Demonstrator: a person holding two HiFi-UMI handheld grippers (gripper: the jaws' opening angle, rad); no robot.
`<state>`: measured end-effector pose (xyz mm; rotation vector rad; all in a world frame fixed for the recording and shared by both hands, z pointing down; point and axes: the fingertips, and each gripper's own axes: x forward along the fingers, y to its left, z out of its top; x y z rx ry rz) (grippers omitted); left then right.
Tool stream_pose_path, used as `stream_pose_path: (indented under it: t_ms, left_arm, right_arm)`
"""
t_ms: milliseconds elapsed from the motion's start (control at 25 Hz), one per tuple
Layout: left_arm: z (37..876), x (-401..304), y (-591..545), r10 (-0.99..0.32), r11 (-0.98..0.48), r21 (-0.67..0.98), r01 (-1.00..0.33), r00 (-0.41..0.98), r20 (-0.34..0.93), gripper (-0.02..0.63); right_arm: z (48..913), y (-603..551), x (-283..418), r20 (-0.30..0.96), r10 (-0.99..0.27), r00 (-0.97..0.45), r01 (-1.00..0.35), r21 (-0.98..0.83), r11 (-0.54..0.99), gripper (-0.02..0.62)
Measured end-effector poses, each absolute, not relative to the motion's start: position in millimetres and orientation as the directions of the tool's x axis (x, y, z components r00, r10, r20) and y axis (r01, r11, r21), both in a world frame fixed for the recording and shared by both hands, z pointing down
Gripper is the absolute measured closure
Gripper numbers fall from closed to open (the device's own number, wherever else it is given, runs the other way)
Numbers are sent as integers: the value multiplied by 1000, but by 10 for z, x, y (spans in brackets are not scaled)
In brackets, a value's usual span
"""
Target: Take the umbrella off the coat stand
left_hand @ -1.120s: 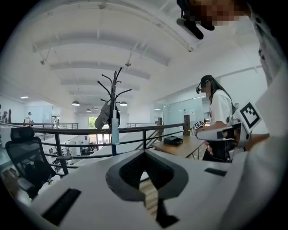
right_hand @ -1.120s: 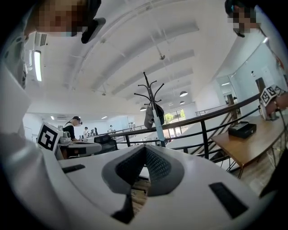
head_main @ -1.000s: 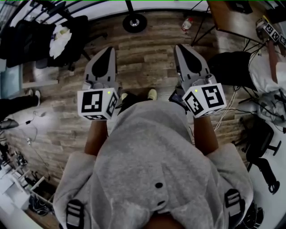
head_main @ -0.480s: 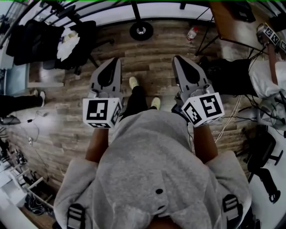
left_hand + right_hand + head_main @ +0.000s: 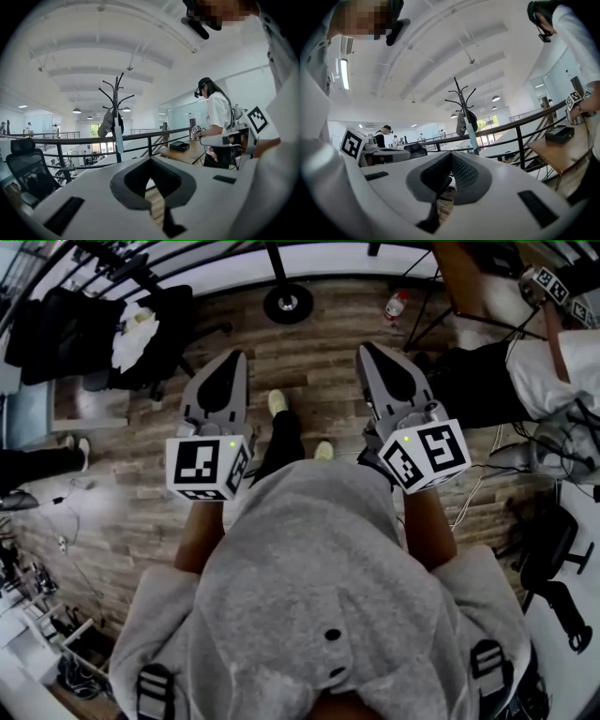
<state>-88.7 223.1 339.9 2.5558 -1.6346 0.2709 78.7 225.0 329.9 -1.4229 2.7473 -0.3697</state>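
A pale folded umbrella [image 5: 119, 138] hangs on a black coat stand [image 5: 115, 101] at the floor's [image 5: 309, 352] railed edge, well ahead. The left hand-held gripper [image 5: 225, 360] and right hand-held gripper [image 5: 369, 351] are pressed together, holding nothing

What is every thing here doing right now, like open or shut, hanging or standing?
left gripper: shut, holding nothing.
right gripper: shut, holding nothing.
coat stand: standing upright.
umbrella: folded, hanging on the coat stand, with neither gripper touching it.
grey cap: hanging on the coat stand beside the umbrella.
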Motion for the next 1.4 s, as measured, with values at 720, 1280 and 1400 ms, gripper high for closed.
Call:
stream_pose_path:
  t_ms: [720, 1280, 1400]
  left_arm:
    - [3321, -967, 1527, -892, -416, 11, -909, 410, 190, 594]
    - [3217, -1226, 621, -880, -438, 54, -897, 441, 177, 594]
    - [3268, -1299, 428, -874, -451, 62, -890, 455, 172, 594]
  right_arm:
    - [3228, 1513, 677, 137, -804, -579, -812, -189, 552, 584]
    - [3152, 587, 369, 171, -805, -568, -822, -168, 544, 584]
    - [3192, 402, 274, 175, -810, -559, -828, -165, 536, 584]
